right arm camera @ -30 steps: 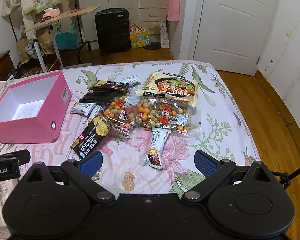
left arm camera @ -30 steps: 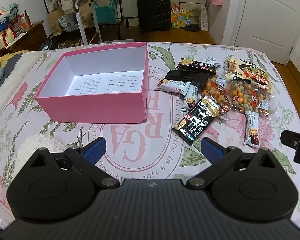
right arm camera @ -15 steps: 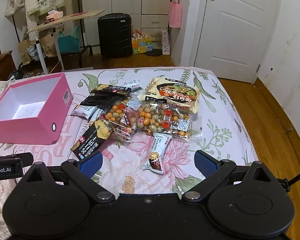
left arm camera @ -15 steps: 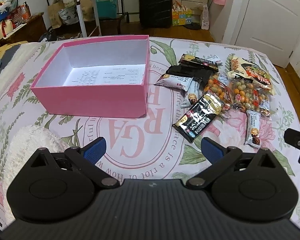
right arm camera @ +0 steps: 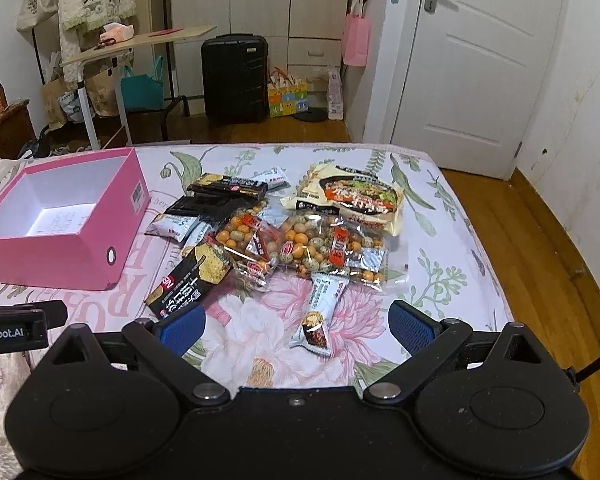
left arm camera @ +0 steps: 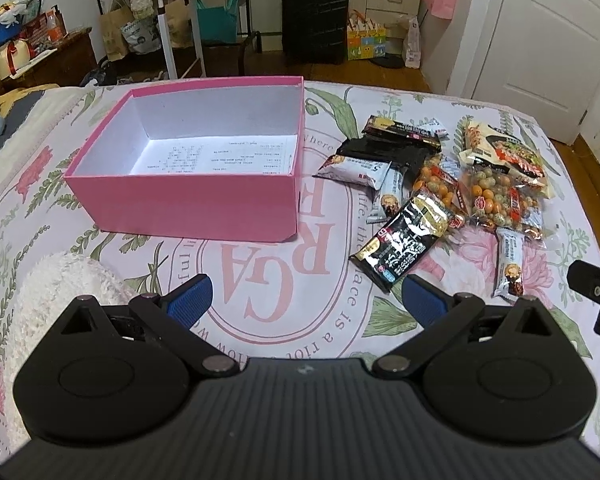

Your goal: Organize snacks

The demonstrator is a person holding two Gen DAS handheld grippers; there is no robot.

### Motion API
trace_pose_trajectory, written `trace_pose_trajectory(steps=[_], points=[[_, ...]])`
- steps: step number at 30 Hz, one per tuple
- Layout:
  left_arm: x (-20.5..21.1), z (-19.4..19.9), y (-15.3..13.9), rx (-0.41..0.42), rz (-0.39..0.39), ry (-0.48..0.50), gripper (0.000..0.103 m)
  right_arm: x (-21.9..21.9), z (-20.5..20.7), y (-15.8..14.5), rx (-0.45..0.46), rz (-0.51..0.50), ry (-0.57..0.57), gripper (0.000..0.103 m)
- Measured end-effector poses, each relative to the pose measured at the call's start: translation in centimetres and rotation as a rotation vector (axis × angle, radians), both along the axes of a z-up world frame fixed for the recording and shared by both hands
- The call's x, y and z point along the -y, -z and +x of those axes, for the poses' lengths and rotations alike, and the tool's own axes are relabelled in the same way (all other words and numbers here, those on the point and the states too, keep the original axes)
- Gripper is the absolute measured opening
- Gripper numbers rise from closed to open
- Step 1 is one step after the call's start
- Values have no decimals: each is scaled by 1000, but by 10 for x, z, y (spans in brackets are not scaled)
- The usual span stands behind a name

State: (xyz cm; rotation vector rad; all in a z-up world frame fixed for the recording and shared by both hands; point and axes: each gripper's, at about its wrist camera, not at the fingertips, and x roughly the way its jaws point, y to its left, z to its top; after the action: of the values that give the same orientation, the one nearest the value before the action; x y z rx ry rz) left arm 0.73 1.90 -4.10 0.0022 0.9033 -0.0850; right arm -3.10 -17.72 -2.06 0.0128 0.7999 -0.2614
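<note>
An open, empty pink box [left arm camera: 188, 204] sits on the flowered bedspread; it also shows at the left of the right wrist view [right arm camera: 80, 256]. Several snack packs lie in a pile to its right: a black-and-gold pack [left arm camera: 404, 244] [right arm camera: 192, 280], clear bags of coloured nuts [right arm camera: 328, 248], a noodle pack [right arm camera: 356, 196] and a white snack bar [right arm camera: 320, 312]. My left gripper [left arm camera: 306, 300] is open and empty, above the bed in front of the box. My right gripper [right arm camera: 296, 326] is open and empty, just short of the white bar.
A white fluffy cushion [left arm camera: 60, 288] lies at the near left of the bed. The bed's right edge [right arm camera: 488, 280] drops to a wooden floor. Beyond the bed stand a black suitcase [right arm camera: 234, 76], a folding table [right arm camera: 140, 44] and a white door [right arm camera: 484, 60].
Both grippers have moved slightly; the box and snacks now sit a little lower in both views. Both stay open and empty. Nothing on the bed has moved.
</note>
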Motion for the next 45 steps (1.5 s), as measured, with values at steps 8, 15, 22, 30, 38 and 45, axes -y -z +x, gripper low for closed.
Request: trace_pose_trajectory(steps=[8, 15, 22, 30, 38, 45], points=[[-4, 6, -6, 22, -30, 24, 102, 3, 5, -4, 36, -17, -36, 100], [-6, 41, -8, 57, -82, 20, 102, 13, 31, -13, 243, 76, -251, 100], [4, 92, 49, -90, -187, -47, 92, 7, 104, 20, 135, 151, -379, 83], [26, 106, 110, -182, -295, -42, 84, 6, 164, 73, -23, 229, -434, 58], [33, 105, 142, -215, -310, -6, 85, 17, 180, 114, -117, 310, -467, 60], [39, 101, 142, -141, -355, 40, 87, 23, 176, 128, -150, 305, -445, 39]])
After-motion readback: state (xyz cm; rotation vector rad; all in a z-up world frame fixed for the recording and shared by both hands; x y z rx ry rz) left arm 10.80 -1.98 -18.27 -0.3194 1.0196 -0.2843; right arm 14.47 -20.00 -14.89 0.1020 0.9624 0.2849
